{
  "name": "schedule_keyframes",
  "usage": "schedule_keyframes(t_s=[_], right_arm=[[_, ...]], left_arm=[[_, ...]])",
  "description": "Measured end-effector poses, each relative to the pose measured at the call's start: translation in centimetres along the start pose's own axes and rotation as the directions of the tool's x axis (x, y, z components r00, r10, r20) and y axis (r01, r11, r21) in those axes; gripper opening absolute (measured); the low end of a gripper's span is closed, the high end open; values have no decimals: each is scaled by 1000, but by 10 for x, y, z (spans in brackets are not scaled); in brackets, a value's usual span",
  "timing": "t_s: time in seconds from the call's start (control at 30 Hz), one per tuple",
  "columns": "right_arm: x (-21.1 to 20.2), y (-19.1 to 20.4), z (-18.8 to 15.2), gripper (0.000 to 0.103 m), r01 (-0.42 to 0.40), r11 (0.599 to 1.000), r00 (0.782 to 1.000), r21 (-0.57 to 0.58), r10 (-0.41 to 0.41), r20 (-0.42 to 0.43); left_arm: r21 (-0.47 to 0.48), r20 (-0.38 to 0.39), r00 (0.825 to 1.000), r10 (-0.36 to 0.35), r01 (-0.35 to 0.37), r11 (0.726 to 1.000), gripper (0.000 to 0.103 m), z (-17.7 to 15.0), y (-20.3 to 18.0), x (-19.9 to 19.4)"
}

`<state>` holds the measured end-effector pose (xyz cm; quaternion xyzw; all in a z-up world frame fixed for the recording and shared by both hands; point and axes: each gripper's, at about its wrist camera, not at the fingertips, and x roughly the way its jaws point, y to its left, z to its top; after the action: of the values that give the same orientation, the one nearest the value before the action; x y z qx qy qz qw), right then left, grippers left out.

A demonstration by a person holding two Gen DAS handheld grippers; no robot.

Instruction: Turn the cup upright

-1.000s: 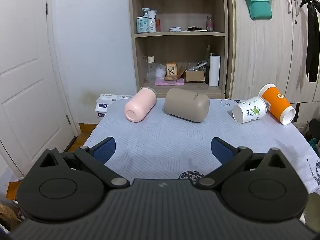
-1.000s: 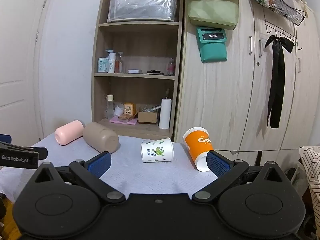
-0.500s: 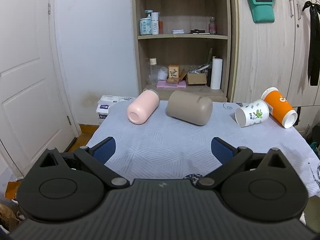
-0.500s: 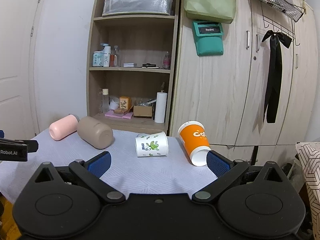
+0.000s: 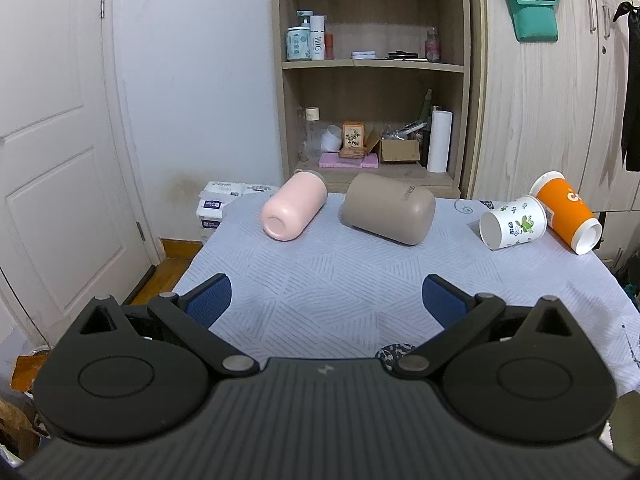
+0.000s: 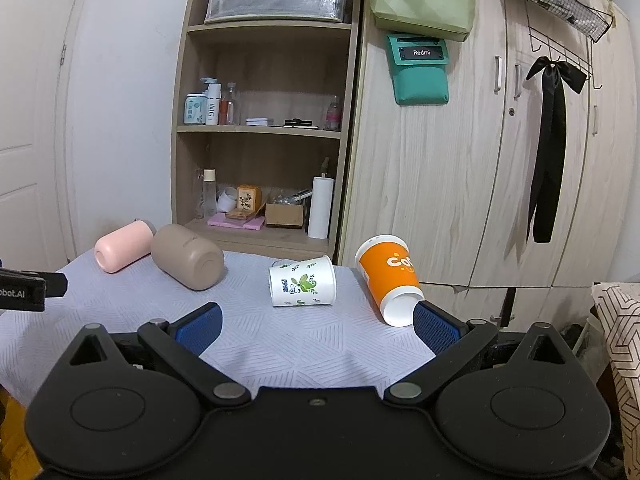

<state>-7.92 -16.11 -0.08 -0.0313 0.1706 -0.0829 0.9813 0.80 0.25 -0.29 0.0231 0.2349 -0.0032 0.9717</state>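
Several cups lie on their sides on the table with the pale blue cloth: a pink cup, a taupe cup, a white floral paper cup and an orange paper cup. My left gripper is open and empty above the near part of the table. My right gripper is open and empty, its right finger close to the orange cup's mouth. The left gripper's tip shows at the right wrist view's left edge.
A wooden shelf unit with bottles, boxes and a paper roll stands behind the table. A wooden wardrobe is to the right, a white door to the left. Tissue packs sit by the table's far left corner.
Both views have tilted slightly upward, so the cups sit lower in frame. Both grippers stay open. No cup has moved.
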Motion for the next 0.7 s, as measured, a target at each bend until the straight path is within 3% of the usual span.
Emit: schedule_keyframes(t_s=[0.23,0.43,0.7], right_arm=[[-3,2,0,103,6,1000,1000,-10,-6,7],[-3,2,0,103,8,1000,1000,-16,-8,4],[-4,3,0,103,10,1000,1000,-25,-10,2]], left_arm=[[0,-1,1000,1,-1,1000,103,-2,0,1],[-32,-38,998,-54,53,998,103,-5,3,3],[-9,-34,999,-39,39,999,103,-6,0,3]])
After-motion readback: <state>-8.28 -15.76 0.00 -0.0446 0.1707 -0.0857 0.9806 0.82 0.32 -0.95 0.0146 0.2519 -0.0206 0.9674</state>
